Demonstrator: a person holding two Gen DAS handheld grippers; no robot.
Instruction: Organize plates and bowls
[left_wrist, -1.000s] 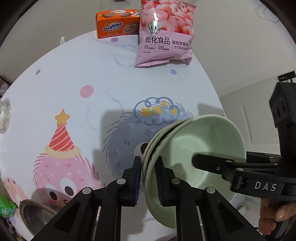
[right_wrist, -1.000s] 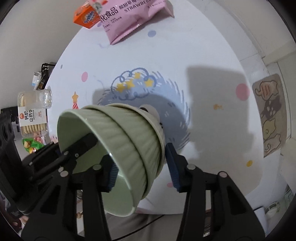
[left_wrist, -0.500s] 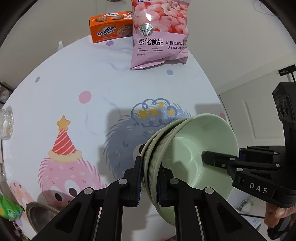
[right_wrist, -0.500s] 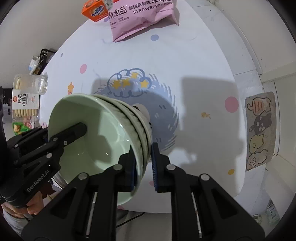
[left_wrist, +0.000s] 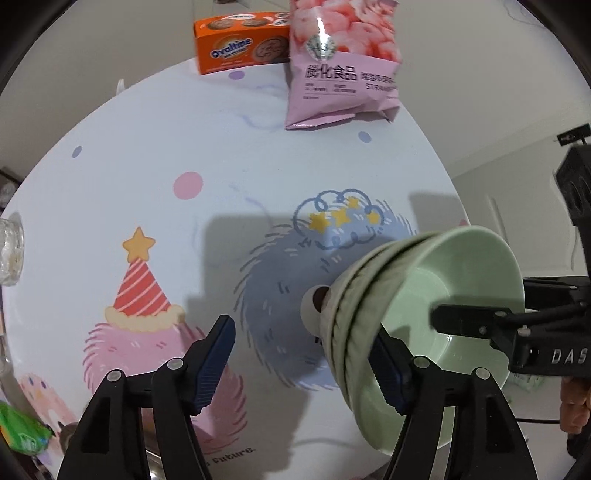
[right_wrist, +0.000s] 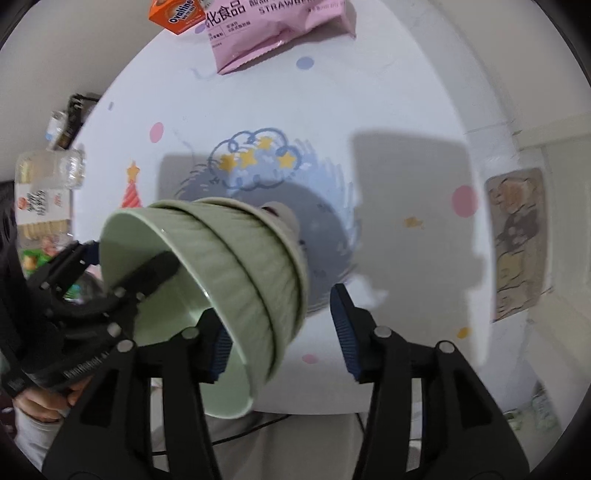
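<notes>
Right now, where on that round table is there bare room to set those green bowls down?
The middle of the tablecloth lies bare, between the pink snack bag and orange box at the far rim and the tilted bowls near. The left edge, by the biscuit jar, is crowded.

Left wrist view: steep downward look from close above the round desk (left_wrist: 147, 155), along the left gripper (left_wrist: 303, 365); the stacked green bowls (left_wrist: 436, 295) sit at 4 o'clock, the orange box (left_wrist: 240, 40) at 12. Right wrist view: similar steep, close look along the right gripper (right_wrist: 280, 332), bowls (right_wrist: 207, 258) at 8 o'clock. Both views share the desk's printed cloud, the pink snack bag (right_wrist: 273, 29), the box and the bowls, and each shows the opposite gripper reaching into the bowls
</notes>
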